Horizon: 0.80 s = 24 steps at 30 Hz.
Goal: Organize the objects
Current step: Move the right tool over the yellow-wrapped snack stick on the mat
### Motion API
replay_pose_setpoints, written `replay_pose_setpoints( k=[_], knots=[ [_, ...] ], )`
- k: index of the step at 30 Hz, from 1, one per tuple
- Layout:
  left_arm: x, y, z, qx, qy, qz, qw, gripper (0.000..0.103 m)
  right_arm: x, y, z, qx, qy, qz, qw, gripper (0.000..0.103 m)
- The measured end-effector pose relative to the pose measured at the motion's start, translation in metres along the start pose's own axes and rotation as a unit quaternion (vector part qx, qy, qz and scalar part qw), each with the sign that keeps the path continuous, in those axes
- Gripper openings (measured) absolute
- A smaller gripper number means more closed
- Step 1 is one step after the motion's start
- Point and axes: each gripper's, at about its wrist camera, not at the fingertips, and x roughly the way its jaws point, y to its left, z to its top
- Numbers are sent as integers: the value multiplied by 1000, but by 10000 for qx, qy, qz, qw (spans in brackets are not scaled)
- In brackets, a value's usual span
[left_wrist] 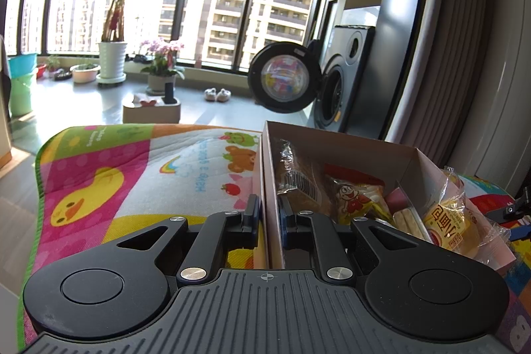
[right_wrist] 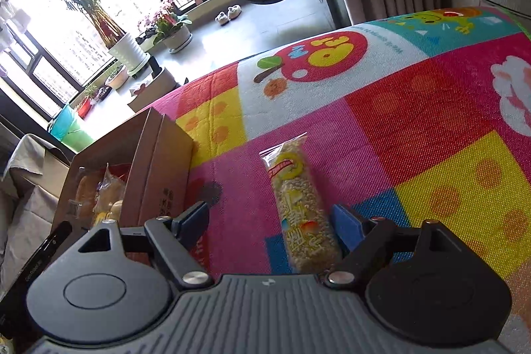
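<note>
Snacks half sorted on a bright play mat (left_wrist: pixel 109 175) — one gripper at the box, the other over a loose bar.

Left gripper (left_wrist: pixel 268 214) is clamped on the near side wall of the cardboard box (left_wrist: pixel 335 145), one finger outside against the mat, the other inside, the wall pinched between them. Just ahead and to its right, inside the box, lie wrapped snacks: a cartoon-printed packet (left_wrist: pixel 356 199), and a yellow bun in clear wrap (left_wrist: pixel 454 221) leaning on the box's right edge. Right gripper (right_wrist: pixel 272 223) hangs with its jaws spread wide; the box sits just off its left finger, and a rice-crisp bar (right_wrist: pixel 303 211) lies lengthwise on the mat between the fingers, nearer the right one, untouched as far as I can see.
</note>
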Motion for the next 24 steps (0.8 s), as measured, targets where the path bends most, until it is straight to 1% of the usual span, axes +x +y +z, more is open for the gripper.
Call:
replay_pose_setpoints(
  k=[2,5,8,10,12,14,16,17,18,21,24],
  knots=[
    [0,0,0,-1,-1,0,10000,14,4,14,-4,-270,-19,-222,9994,72],
    [0,0,0,5,-1,2,10000,14,13,32,-7,-708,-112,-842,9939,66],
    [0,0,0,1,1,-1,10000,14,24,43,-10,-1113,-346,-1354,9839,66],
    [0,0,0,2,1,0,10000,14,27,44,-11,-1158,-456,-1429,9819,66],
    [0,0,0,7,0,3,10000,14,27,43,-11,-1113,-559,-1406,9822,69],
    [0,0,0,4,0,1,10000,14,25,37,-11,-1025,-613,-1267,9847,89],
    [0,-1,1,1,1,0,10000,14,29,36,-14,-1050,-658,-1282,9840,96],
    [0,-1,1,4,-1,2,10000,14,30,37,-16,-1125,-646,-1263,9835,103],
    [0,0,1,6,-1,3,10000,14,33,38,-18,-1188,-609,-1318,9822,103],
    [0,-1,1,2,1,1,10000,14,38,45,-26,-1517,-677,-1481,9749,103],
    [0,-1,1,4,0,1,10000,14,37,44,-26,-1481,-671,-1445,9761,103]
  ],
)
